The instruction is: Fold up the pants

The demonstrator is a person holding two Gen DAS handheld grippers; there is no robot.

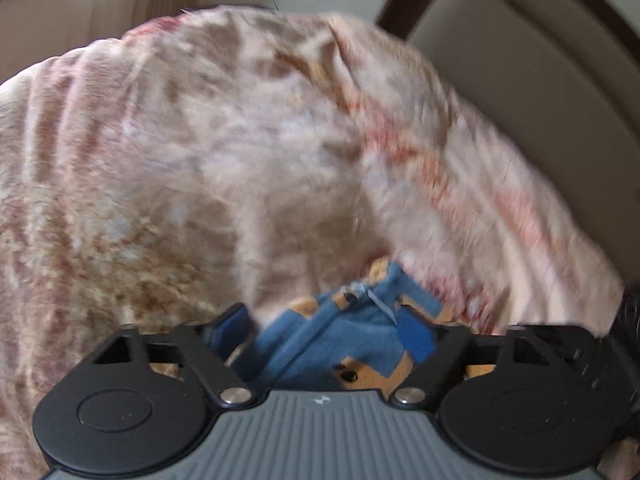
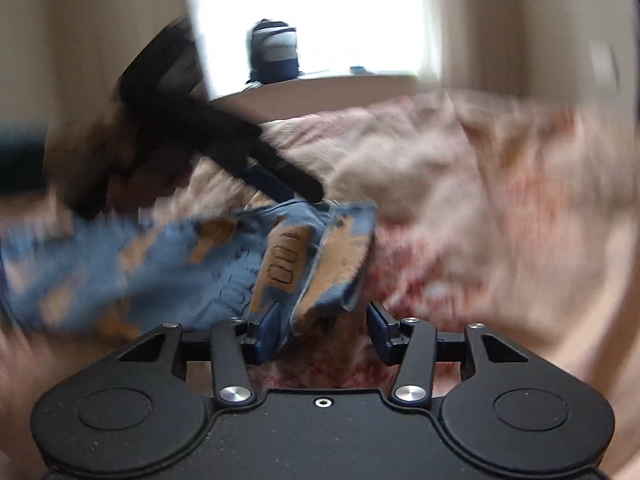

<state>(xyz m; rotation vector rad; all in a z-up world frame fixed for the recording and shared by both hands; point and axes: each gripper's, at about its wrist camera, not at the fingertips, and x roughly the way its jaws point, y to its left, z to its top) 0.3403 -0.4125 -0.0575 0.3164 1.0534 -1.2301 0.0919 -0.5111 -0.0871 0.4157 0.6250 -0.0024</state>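
Both tongs work the blue-and-tan pants [image 2: 224,256] on the bed's blanket [image 1: 200,160]: left tongs [image 1: 332,340] gape around bunched fabric, right tongs [image 2: 320,328] stand apart, likely regrasping the waistband.

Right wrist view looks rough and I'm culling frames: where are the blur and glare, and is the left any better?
Right wrist view: window blown out white, pants and blanket streaked by motion blur. Left wrist view: evenly lit, milder blur, blanket soft, pants fairly readable; both bowed by fisheye.
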